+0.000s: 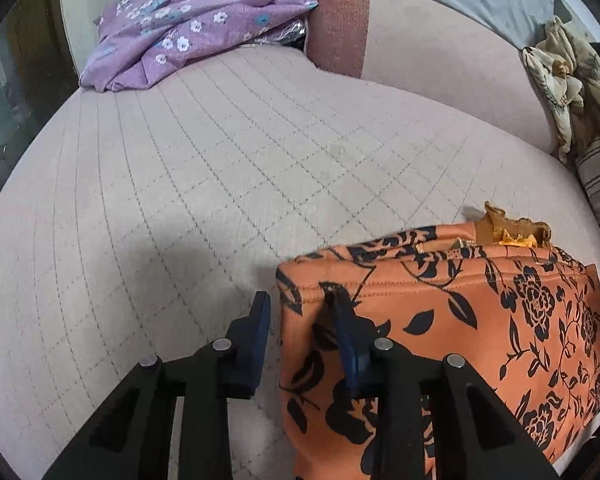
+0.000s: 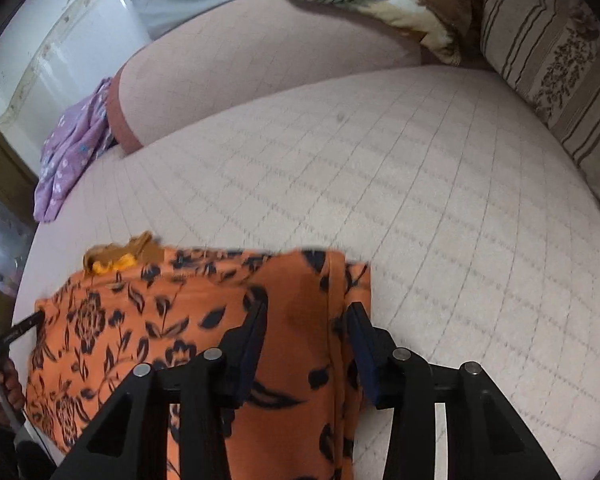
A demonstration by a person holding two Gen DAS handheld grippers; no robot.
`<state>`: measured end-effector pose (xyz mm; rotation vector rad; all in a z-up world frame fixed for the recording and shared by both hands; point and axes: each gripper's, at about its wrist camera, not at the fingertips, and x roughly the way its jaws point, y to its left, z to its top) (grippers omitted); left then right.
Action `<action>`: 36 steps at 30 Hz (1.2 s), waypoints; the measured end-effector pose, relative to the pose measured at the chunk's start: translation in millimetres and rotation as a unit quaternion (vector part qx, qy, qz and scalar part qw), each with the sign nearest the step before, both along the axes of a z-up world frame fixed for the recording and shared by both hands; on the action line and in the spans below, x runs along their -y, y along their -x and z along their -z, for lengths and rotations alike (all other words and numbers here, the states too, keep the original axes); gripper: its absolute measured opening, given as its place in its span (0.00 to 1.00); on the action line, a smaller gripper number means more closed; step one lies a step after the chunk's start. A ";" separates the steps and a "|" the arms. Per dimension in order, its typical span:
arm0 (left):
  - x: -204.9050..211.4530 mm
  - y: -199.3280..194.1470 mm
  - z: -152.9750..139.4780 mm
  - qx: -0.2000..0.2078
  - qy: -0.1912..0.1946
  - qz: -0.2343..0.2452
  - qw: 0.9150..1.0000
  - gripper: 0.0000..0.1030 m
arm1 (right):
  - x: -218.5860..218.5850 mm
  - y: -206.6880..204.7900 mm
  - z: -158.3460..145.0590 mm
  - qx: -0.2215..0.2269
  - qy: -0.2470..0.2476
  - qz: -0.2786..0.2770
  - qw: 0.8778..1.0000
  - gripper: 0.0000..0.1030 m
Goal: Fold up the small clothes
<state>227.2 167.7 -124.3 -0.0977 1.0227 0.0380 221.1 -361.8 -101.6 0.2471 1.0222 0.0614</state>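
An orange garment with black flowers (image 1: pixel 480 320) lies folded on the quilted pink sofa seat (image 1: pixel 220 160), a mustard-yellow piece (image 1: pixel 512 230) showing at its far edge. My left gripper (image 1: pixel 298 304) is open at the garment's left edge; its right finger rests on the cloth and its left finger is over the seat. In the right wrist view my right gripper (image 2: pixel 306 312) is open over the garment's right part (image 2: pixel 160 320), with cloth between the fingers. The left gripper's tip (image 2: pixel 28 326) shows at the garment's left edge.
A purple flowered cloth (image 1: pixel 188 28) lies heaped at the seat's far left, also in the right wrist view (image 2: pixel 72 148). A brown and cream blanket (image 1: pixel 568 76) and a striped cushion (image 2: pixel 552 48) sit at the right. The sofa backrest (image 1: pixel 440 48) runs behind.
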 end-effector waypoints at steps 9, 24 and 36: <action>15.1 2.2 -28.4 0.058 -0.051 0.022 0.997 0.06 | -24.9 -13.9 -4.9 0.002 0.052 -0.025 0.998 0.08; 24.5 -1.2 -39.8 0.091 -0.094 0.006 0.991 0.48 | 3.0 17.9 -30.3 0.047 0.021 0.074 0.996 0.24; 50.7 118.3 -48.8 0.095 -0.043 0.037 0.994 0.60 | -41.8 -20.6 26.7 -0.034 -0.115 -0.010 0.993 0.49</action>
